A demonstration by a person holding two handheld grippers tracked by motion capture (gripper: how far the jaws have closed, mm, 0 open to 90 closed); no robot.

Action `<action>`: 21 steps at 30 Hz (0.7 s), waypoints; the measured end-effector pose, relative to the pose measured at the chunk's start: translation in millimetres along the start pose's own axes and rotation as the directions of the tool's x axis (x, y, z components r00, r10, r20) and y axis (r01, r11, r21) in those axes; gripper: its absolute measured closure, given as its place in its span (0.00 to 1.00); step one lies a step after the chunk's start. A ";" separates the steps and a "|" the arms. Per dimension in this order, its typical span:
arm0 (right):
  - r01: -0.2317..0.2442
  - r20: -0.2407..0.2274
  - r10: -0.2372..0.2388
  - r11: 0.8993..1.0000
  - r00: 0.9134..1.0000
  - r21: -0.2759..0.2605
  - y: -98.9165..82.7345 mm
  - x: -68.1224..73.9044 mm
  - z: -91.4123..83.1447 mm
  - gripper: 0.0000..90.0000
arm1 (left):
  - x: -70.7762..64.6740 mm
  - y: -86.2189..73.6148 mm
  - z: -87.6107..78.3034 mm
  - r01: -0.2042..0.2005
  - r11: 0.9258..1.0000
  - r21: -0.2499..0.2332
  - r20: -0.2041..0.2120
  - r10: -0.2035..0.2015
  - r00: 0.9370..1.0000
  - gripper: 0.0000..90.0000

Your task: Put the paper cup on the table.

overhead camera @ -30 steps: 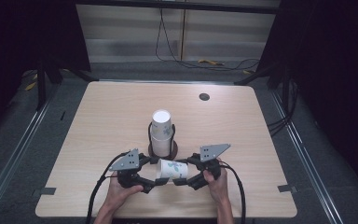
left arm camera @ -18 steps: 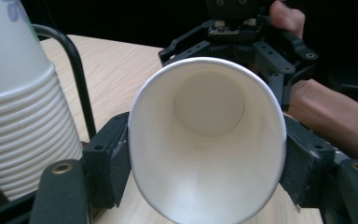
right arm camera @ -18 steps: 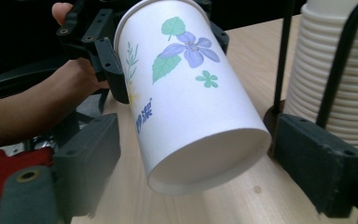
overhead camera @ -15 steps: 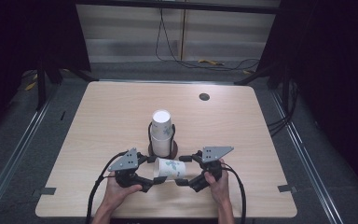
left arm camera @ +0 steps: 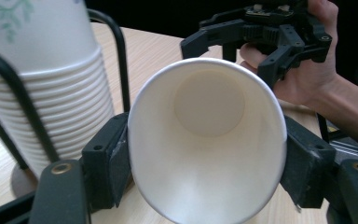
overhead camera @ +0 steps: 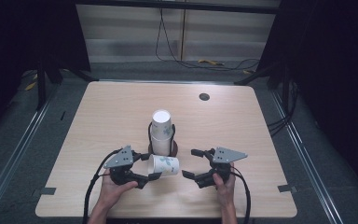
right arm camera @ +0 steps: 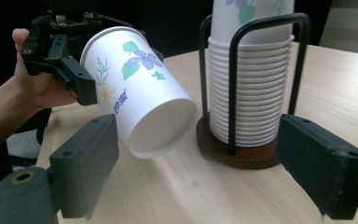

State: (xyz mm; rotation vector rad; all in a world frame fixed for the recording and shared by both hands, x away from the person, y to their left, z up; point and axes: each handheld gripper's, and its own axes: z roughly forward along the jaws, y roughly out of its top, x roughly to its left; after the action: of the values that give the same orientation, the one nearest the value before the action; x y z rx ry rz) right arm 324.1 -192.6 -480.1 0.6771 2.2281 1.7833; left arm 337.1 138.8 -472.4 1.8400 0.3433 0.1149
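1. The paper cup (overhead camera: 164, 165) lies on its side in my left claw (overhead camera: 145, 169), jaws clamped across its mouth, just in front of the stack of cups (overhead camera: 161, 134) in its wire holder (overhead camera: 173, 148).
2. Its long axis points base-first toward my right claw (overhead camera: 192, 164), which sits beside it, jaws apart and empty.
3. I judge the right claw nearest to take it.
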 end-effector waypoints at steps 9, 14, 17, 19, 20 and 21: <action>-0.018 0.189 0.024 0.999 0.982 -0.034 -4.9 -1.3 -9.7 0.14 | 7.8 -1.9 -12.8 0.003 0.999 0.040 -0.041 -0.001 0.999 0.30; 0.018 0.316 -0.016 1.000 0.949 -0.004 -10.1 2.8 -12.5 0.14 | 12.4 -2.2 -16.4 0.011 0.999 0.049 -0.059 -0.008 0.998 0.30; 0.011 0.334 -0.006 1.000 0.942 -0.014 -11.7 1.7 -14.1 0.14 | 14.9 -3.1 -17.9 0.015 0.998 0.059 -0.066 -0.011 0.998 0.31; 0.006 0.350 -0.001 1.000 0.937 -0.012 -12.4 1.5 -13.9 0.14 | 15.5 -3.2 -19.7 0.015 0.998 0.066 -0.075 -0.010 0.997 0.31; 0.006 0.357 -0.003 1.000 0.934 -0.009 -12.7 1.7 -13.7 0.14 | 15.3 -3.1 -20.9 0.019 0.998 0.064 -0.076 -0.014 0.997 0.31; 0.006 0.362 -0.005 1.000 0.932 -0.001 -13.1 2.4 -13.9 0.14 | 15.6 -2.7 -22.2 0.020 0.998 0.066 -0.080 -0.014 0.997 0.31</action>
State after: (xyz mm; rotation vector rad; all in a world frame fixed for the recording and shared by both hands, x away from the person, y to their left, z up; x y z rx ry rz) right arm 313.0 -205.6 -488.9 0.9150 1.9765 1.5092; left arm 345.9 164.5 -470.0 1.9021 0.4230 0.1671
